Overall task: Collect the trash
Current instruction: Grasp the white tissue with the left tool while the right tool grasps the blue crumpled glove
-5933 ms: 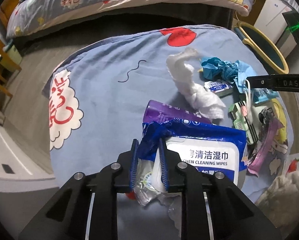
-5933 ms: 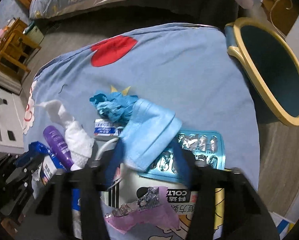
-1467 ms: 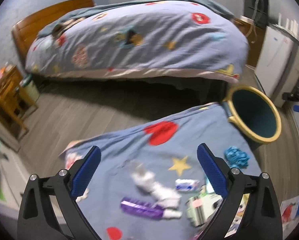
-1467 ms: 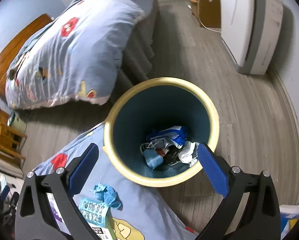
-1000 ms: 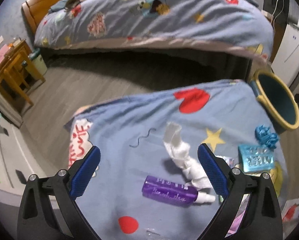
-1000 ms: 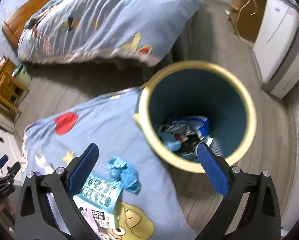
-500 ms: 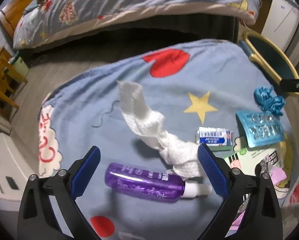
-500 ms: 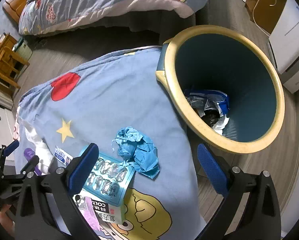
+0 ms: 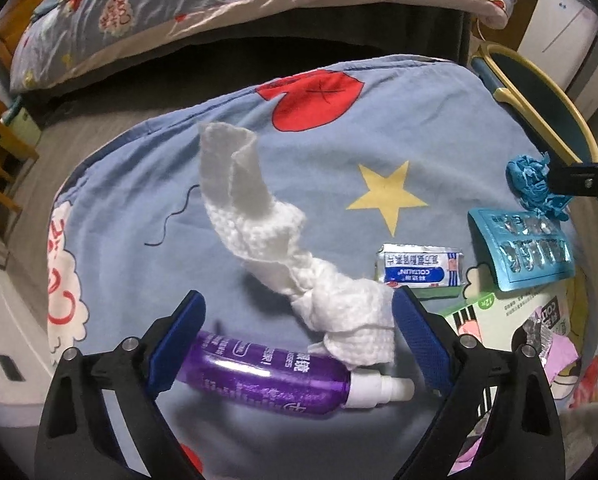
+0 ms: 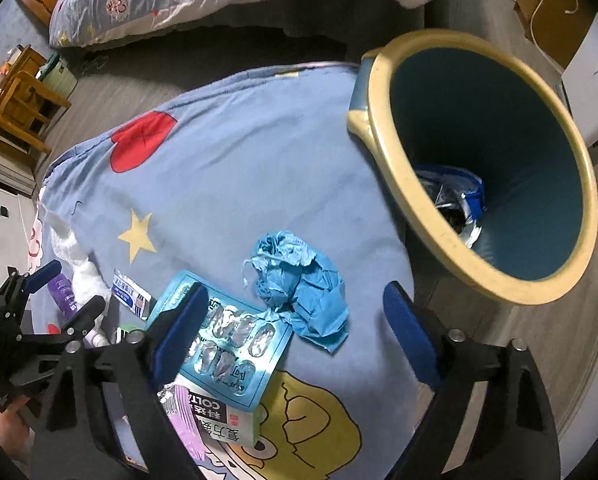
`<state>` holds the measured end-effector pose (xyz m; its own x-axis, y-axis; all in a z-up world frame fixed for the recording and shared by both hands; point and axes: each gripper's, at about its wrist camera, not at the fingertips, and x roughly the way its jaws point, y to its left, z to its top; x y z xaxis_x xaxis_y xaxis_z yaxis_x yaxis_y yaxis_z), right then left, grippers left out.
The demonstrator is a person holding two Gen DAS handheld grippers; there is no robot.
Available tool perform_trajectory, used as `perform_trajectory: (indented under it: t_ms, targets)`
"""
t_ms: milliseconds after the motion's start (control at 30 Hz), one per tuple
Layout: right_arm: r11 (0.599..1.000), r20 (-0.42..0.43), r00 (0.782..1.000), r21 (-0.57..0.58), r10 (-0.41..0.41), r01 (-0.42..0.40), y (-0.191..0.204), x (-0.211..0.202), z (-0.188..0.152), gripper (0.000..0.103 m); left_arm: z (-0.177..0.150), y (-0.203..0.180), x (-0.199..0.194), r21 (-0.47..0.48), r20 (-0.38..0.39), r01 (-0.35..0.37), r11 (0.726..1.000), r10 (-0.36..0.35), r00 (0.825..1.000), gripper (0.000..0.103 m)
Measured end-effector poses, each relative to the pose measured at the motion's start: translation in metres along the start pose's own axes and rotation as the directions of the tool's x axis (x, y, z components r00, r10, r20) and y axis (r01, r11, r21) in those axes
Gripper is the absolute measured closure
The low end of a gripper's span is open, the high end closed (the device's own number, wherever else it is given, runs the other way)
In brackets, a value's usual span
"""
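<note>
On the blue cartoon-print cloth (image 10: 235,152), the round bin with the yellow rim (image 10: 383,132) stands just past its far right edge. My right gripper (image 10: 295,320), jaws wide and just narrowing, holds nothing; the crumpled blue paper ball (image 10: 299,280) lies between them. My left gripper (image 9: 295,340), wide open and empty, straddles the twisted white tissue (image 9: 267,236) and purple spray bottle (image 9: 267,380), whose long axis runs across the jaws.

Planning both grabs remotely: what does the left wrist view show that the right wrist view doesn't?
Left wrist only: the whole white tissue and purple bottle between the open left gripper. Right wrist only: trash inside the bin, and the right gripper, open but just narrowing around the blue wad. Both: blister pack, sachet, medicine box.
</note>
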<state>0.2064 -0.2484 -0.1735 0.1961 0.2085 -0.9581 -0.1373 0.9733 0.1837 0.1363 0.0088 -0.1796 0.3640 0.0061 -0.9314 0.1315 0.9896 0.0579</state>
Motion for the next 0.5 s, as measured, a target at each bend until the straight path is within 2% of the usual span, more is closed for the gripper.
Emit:
perform_trajectory:
  t_ms: [33, 100, 133, 233, 333, 400, 467, 500]
  targets:
    - [1.000, -0.008, 1.000, 0.001, 0.006, -0.006, 0.000, 0.002, -0.001, 0.030, 0.001, 0.000, 0.001, 0.001, -0.002, 0.005, 1.000, -0.005, 1.000, 0.011]
    - [1.000, -0.025, 1.000, -0.002, 0.012, -0.012, 0.000, 0.006, -0.002, 0.042, 0.001, 0.000, 0.002, 0.004, -0.015, 0.020, 1.000, -0.020, 1.000, 0.025]
    - [1.000, -0.028, 1.000, -0.007, 0.010, -0.010, 0.001, 0.007, -0.002, 0.044, 0.001, -0.001, 0.004, 0.007, -0.026, 0.029, 1.000, -0.029, 0.999, 0.027]
    - [1.000, -0.034, 0.999, -0.023, 0.012, -0.013, 0.002, 0.010, -0.003, 0.060, 0.001, -0.004, 0.007, 0.025, -0.043, 0.038, 0.999, -0.036, 0.998, 0.036]
    - [1.000, -0.035, 0.999, -0.024, 0.018, -0.019, 0.001, 0.010, -0.003, 0.064, 0.002, -0.007, 0.008, 0.035, -0.047, 0.054, 0.998, -0.052, 0.998, 0.045]
    - [0.999, -0.028, 0.999, -0.029, 0.024, -0.025, 0.002, 0.008, -0.003, 0.070, 0.002, -0.008, 0.008, 0.038, -0.049, 0.071, 0.997, -0.070, 0.996, 0.058]
    - [0.999, -0.024, 0.999, -0.034, 0.030, -0.031, 0.002, 0.006, -0.002, 0.080, 0.002, -0.012, 0.006, 0.046, -0.047, 0.077, 0.996, -0.075, 0.996, 0.059]
    - [0.999, -0.024, 0.999, -0.034, 0.032, -0.033, 0.002, 0.005, -0.001, 0.080, 0.001, -0.013, 0.004, 0.050, -0.046, 0.080, 0.996, -0.077, 0.996, 0.060]
